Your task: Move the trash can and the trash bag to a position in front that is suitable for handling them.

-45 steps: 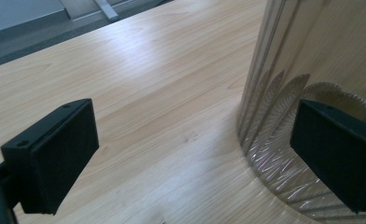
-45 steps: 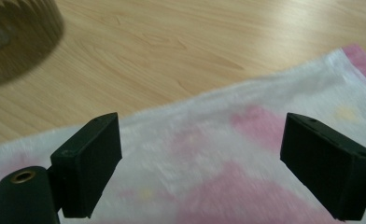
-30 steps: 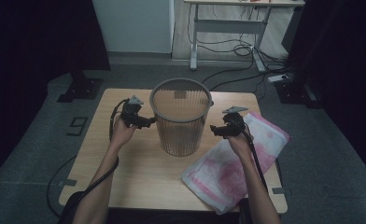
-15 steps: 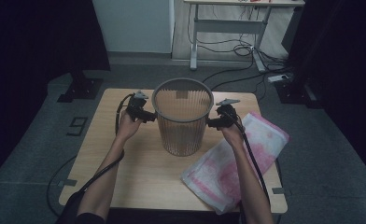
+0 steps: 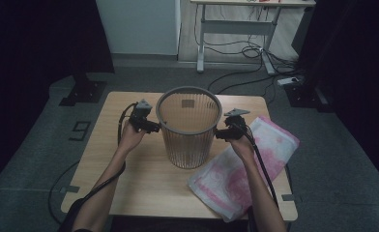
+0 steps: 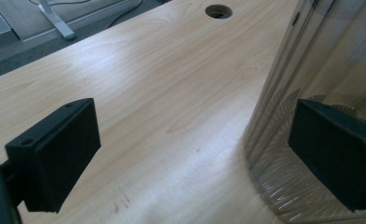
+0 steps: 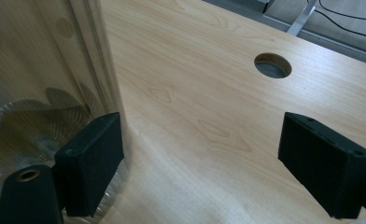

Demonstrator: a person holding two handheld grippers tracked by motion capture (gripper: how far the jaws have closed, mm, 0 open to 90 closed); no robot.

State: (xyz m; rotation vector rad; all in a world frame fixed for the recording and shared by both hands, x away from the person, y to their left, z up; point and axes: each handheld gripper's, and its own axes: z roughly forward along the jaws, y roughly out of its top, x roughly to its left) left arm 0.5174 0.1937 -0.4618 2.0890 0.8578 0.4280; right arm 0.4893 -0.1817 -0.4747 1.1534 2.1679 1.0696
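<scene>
The basket (image 5: 188, 126) stands mid-frame between the left tool (image 5: 154, 127) and right tool (image 5: 219, 134), both spread wide.

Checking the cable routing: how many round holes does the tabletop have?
2 seen: one round hole in the left gripper view, one round hole in the right gripper view, either side of the basket, which may hide others.

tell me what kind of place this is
Probably a lab or studio set up for recording. A small wooden table stands on grey carpet between black curtains, cables trail under a desk behind, and both hands hold grippers beside a basket.
</scene>
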